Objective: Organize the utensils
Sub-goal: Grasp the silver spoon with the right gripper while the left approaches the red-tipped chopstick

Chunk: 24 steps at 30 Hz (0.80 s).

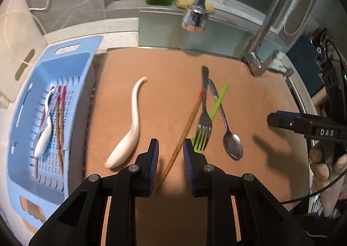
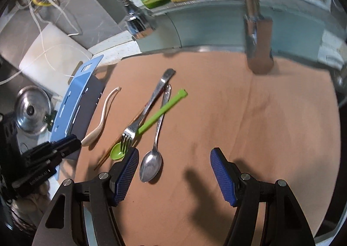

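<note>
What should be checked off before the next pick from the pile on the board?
1. Left gripper empty: ok, nothing clamped.
2. Chopstick lined up between its fingers: ok, though contact cannot be told.
3. Right gripper open and empty: ok.
4. Metal spoon free to lift: not ok, its handle crosses the green spoon.
5. Fork clear: not ok, lying over the green spoon.
6. Blue basket has room: ok.
</note>
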Available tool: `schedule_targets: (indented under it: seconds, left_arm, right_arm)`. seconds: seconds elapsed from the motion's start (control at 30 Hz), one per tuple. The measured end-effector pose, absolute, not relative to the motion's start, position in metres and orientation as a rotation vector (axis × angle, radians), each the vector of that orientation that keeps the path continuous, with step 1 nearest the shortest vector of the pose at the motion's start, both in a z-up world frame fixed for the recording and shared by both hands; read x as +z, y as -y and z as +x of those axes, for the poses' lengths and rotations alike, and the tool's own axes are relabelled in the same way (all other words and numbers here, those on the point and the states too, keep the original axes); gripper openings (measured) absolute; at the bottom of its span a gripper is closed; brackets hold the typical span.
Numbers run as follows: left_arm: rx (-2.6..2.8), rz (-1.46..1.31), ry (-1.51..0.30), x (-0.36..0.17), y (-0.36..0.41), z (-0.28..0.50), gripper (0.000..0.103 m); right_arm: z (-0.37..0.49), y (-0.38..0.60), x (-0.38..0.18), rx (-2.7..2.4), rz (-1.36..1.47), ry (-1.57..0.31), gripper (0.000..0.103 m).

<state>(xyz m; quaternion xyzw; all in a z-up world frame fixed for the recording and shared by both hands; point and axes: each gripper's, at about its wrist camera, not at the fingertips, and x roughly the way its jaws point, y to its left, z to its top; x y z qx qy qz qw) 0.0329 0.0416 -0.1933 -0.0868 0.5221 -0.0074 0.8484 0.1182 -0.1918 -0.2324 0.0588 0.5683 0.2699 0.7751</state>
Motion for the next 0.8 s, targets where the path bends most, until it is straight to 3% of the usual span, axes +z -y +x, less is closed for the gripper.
schedule_targets:
  seconds: [0.27,0.33,0.53,0.63,0.8]
  left_arm:
    - [-0.087,-0.126,-1.164,-0.213,-0.030,0.048,0.021]
    - [-0.094,-0.110,-1.177,-0.217,-0.030,0.054,0.021]
    - [-0.126,-0.049,-1.241,-0.235,-0.027,0.069,0.021]
    - [-0.137,-0.021,-1.259,-0.240,-0.023,0.075,0.021]
    - [-0.144,0.016,-1.272,-0.246,-0.021,0.084,0.021]
  right_arm:
    - [0.126,0.171,-0.251,0.605,0.134,-1.283,0.055]
    - [0.130,0.163,-0.258,0.601,0.122,-1.308,0.046]
    - [0.137,0.137,-0.268,0.601,0.056,-1.333,0.042]
    - [0.142,0.127,-0.274,0.586,0.013,-1.346,0.035]
    - [0.146,0.118,-0.275,0.570,-0.026,-1.341,0.034]
